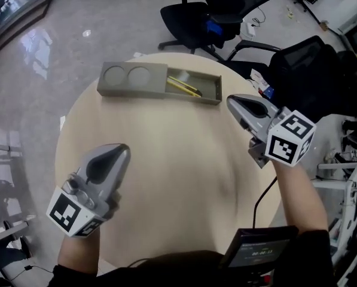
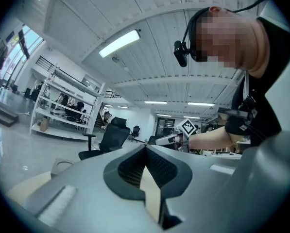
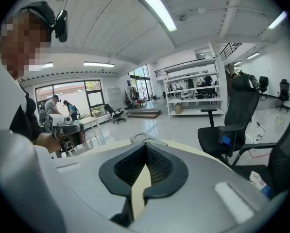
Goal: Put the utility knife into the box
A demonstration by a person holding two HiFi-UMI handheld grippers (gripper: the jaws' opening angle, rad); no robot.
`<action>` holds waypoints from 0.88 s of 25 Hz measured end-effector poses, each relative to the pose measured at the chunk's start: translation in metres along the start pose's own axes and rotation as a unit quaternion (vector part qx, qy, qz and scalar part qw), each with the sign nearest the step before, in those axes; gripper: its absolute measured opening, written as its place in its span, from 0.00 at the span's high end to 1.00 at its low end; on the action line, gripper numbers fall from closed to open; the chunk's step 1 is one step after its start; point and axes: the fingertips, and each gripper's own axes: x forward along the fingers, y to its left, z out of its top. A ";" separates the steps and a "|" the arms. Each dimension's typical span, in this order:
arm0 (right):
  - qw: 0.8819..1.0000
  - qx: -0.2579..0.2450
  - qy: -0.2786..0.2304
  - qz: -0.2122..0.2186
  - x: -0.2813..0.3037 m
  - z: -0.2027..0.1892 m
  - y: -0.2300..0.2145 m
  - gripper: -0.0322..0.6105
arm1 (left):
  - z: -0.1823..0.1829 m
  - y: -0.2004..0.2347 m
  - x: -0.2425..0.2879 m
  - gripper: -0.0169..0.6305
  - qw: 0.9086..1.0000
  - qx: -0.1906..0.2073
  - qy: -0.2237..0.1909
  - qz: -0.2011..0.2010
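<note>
A long grey box [image 1: 130, 81] lies at the far side of the round table [image 1: 172, 178]. A yellow utility knife [image 1: 184, 86] rests inside its open right half; the left half has two round recesses. My left gripper [image 1: 117, 152] hovers over the near left of the table, well short of the box, shut and empty. My right gripper [image 1: 232, 102] is just right of the box's right end, shut with nothing between its pads. In the right gripper view the shut tips [image 3: 145, 147] point over the box [image 3: 144, 139].
Black office chairs [image 1: 226, 11] [image 1: 313, 64] stand beyond the table's far and right edges. A dark device with a small screen [image 1: 259, 253] sits at the person's waist, with a cable running up from it. Shelving [image 2: 62, 106] stands across the room.
</note>
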 end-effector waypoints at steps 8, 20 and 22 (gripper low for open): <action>1.000 0.001 -0.019 0.010 -0.053 0.014 0.117 0.93 | 0.028 -0.061 -0.110 0.97 1.000 -0.007 0.004 0.002; 0.996 0.030 -0.080 -0.011 -0.171 0.021 0.282 0.93 | 0.079 -0.150 -0.238 0.97 1.000 -0.018 -0.016 -0.006; 0.996 0.022 -0.089 -0.006 -0.200 0.017 0.299 0.93 | 0.087 -0.171 -0.250 0.97 1.000 -0.015 -0.023 0.008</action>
